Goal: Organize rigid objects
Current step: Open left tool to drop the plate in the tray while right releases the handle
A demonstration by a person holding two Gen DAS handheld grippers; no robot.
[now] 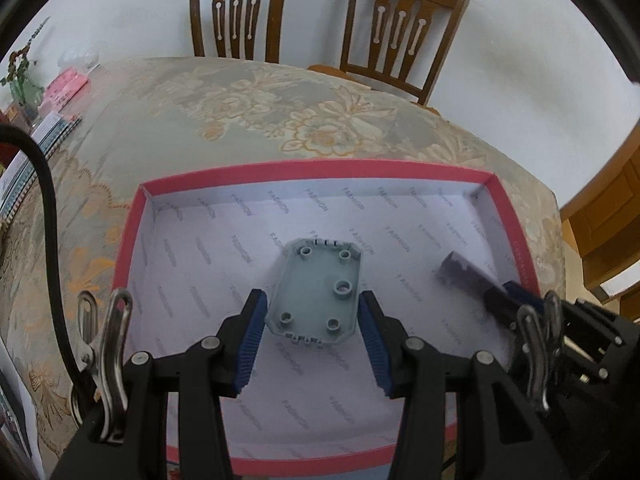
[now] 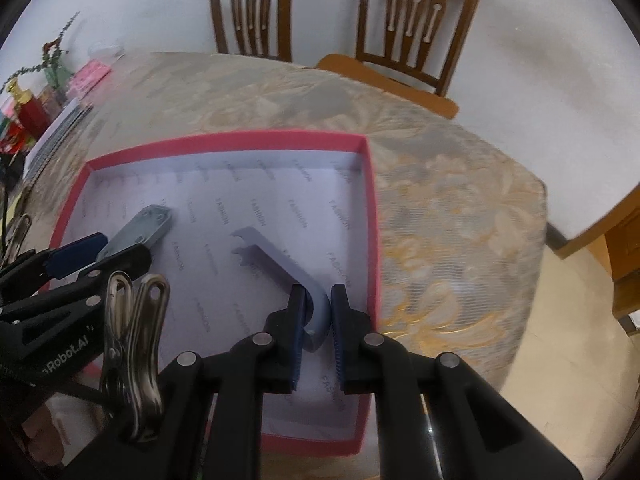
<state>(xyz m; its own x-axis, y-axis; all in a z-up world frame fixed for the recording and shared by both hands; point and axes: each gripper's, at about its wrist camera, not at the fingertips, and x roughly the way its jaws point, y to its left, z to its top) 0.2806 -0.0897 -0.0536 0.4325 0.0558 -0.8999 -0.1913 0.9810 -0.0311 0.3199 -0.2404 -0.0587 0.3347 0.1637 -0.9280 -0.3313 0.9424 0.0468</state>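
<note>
- grey plate (image 1: 314,294) pinched in left tool (image 1: 312,336), hanging over pink box (image 1: 132,236), not yet set down
- curved blue part (image 2: 280,264) pinched by right tool (image 2: 318,338), same box
- both parts probably about to land; release left

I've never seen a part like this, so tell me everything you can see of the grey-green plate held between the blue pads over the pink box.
The grey-green plate looks like hard moulded plastic: a flat oblong with clipped corners, a low raised rim, five round hollow studs on its face and small notched tabs at both short ends. It sits between the left gripper's blue ribbed pads, which press on its long edges, near its closer end. It hangs tilted over the white printed floor of the pink box, studs facing the camera.
</note>
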